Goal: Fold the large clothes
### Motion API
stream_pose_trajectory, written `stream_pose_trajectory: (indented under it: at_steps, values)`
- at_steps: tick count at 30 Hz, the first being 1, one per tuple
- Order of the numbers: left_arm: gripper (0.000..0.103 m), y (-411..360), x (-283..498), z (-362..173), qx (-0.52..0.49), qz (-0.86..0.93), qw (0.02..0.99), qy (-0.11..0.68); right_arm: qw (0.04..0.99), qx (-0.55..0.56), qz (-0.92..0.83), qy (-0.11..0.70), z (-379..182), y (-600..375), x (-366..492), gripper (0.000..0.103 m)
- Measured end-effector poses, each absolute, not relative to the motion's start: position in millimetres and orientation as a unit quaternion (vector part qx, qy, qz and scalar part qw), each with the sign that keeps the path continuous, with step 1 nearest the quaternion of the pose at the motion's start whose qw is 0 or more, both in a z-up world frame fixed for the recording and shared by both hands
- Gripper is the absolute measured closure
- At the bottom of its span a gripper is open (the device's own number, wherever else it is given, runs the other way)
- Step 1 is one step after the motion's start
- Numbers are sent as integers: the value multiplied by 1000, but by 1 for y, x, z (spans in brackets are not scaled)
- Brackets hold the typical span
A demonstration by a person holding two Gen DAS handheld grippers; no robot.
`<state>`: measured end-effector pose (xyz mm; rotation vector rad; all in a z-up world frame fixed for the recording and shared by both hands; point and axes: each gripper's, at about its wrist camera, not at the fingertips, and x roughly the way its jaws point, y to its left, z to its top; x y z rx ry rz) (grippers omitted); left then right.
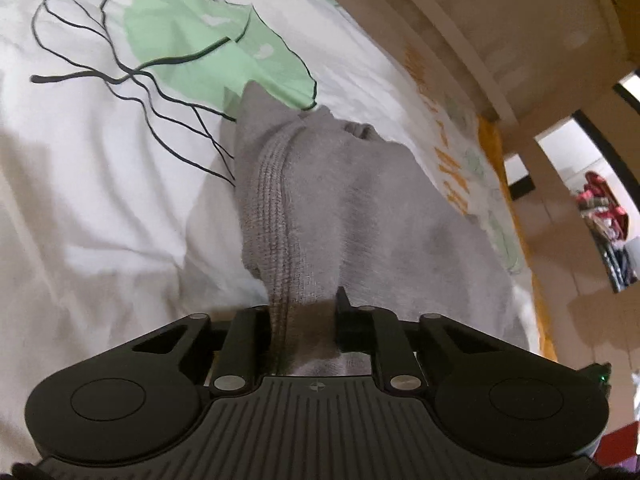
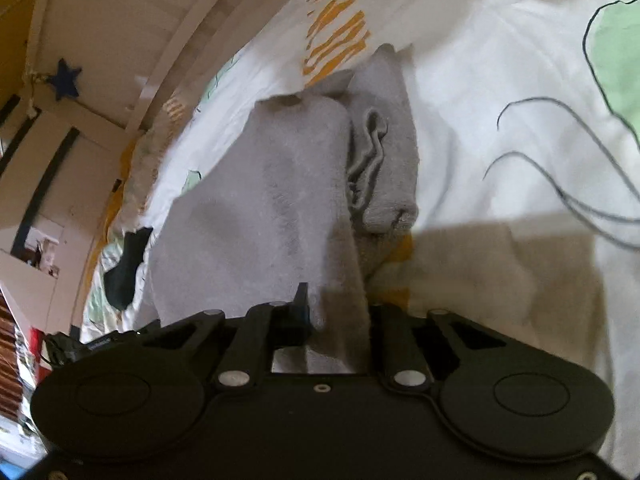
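A grey knit garment (image 1: 340, 208) with a ribbed hem lies bunched on a white bedspread (image 1: 100, 220). In the left wrist view my left gripper (image 1: 306, 312) is shut on a fold of that grey cloth, which runs up from between its black fingers (image 1: 343, 304). The right wrist view shows the same grey garment (image 2: 256, 200), part folded, with a ribbed cuff (image 2: 372, 160) on top. My right gripper (image 2: 336, 316) is shut on its near edge; one finger (image 2: 301, 300) shows, the other is hidden by cloth.
The bedspread (image 2: 500, 80) carries green leaf shapes (image 1: 208, 48), thin dark lines and orange lettering (image 2: 340, 32). A pale bed frame (image 1: 480, 32) borders it. A dark object (image 2: 128, 268) lies on the bed's edge at left. A blue star (image 2: 66, 78) hangs on the wall.
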<state>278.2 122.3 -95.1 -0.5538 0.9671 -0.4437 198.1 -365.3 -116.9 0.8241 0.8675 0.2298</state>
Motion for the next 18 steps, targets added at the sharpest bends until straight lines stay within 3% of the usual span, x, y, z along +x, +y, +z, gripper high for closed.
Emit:
stream_pose_trajectory:
  at_steps: [8, 18]
  values:
    - [89, 137, 245, -55, -231, -231, 830, 452, 860, 337, 72, 376, -72, -355, 169, 83]
    - [88, 160, 171, -43, -180, -256, 802, 509, 833, 321, 95, 440, -54, -336, 102, 83]
